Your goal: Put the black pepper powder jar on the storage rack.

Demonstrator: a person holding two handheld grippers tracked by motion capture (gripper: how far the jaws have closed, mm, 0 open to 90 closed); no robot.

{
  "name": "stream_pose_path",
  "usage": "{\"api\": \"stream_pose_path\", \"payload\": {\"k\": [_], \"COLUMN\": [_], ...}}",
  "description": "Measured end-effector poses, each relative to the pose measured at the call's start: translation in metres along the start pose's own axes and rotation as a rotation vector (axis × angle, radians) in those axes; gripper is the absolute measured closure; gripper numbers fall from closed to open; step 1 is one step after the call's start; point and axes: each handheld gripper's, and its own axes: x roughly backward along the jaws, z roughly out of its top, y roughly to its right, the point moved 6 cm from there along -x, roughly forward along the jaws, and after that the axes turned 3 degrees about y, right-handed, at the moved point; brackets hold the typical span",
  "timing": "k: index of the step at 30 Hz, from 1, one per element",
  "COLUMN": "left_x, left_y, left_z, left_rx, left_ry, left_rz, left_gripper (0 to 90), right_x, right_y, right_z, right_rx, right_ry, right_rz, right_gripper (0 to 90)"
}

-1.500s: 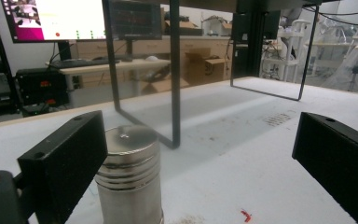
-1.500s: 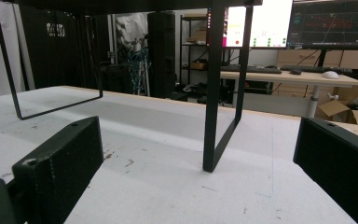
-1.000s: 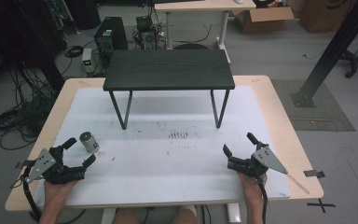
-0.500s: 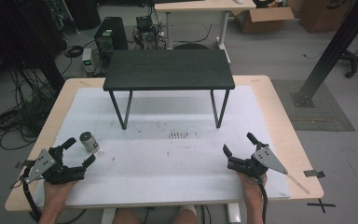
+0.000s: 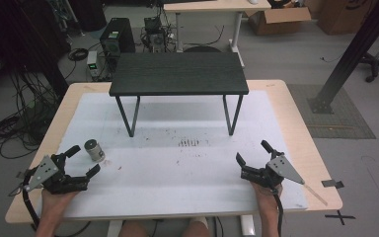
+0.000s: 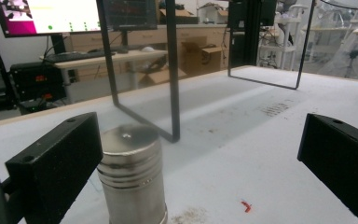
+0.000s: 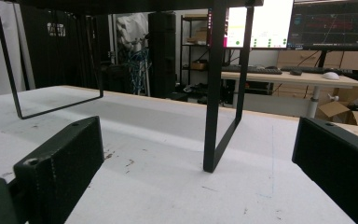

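Left gripper view: metal canister (image 6: 131, 173) stands upright beside the left jaw, possibly touching. Left gripper (image 5: 80, 160) is wide open, holding nothing; canister lies at its 1 o'clock. Centre the jaws around it before closing. Right gripper (image 5: 253, 152) gapes empty.

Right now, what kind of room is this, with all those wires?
Probably a robotics lab or workshop. Cables lie tangled on the floor beside a computer tower, monitors glow with graphs, and cardboard boxes sit at the back.
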Motion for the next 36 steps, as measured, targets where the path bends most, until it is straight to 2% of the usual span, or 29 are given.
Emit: {"api": "stream_pose_path", "payload": {"k": [5,9,13,17,28,33,36], "left_x": [0.001,0.000,-0.003,-0.007,-0.020,-0.025,-0.026], "left_y": [-0.008,-0.015,-0.021,-0.029,-0.039,-0.042,-0.043], "left_z": [0.009,0.015,0.017,0.014,0.004,-0.002,-0.004], "left_rx": [-0.033,-0.037,-0.041,-0.033,-0.006,0.001,0.004], "left_ry": [-0.023,-0.038,-0.074,-0.136,-0.226,-0.278,-0.290], "left_rz": [-0.025,-0.041,-0.064,-0.072,-0.085,-0.068,-0.067], "left_gripper": [0.5,0.7,1.1,1.1,3.2,6.0,7.6], "right_x": [0.000,0.000,0.000,0.000,0.000,0.000,0.000], "right_y": [0.000,0.000,0.000,0.000,-0.001,-0.001,-0.001], "right_z": [0.000,0.000,0.000,0.000,0.000,0.000,0.000], "right_rx": [0.001,0.001,0.001,0.001,0.001,0.002,0.002], "right_ry": [0.001,0.001,0.002,0.003,0.004,0.004,0.004], "right_rz": [0.000,0.001,0.001,0.004,0.007,0.007,0.007], "right_gripper": [1.8,1.8,1.8,1.8,1.9,1.9,2.0]}}
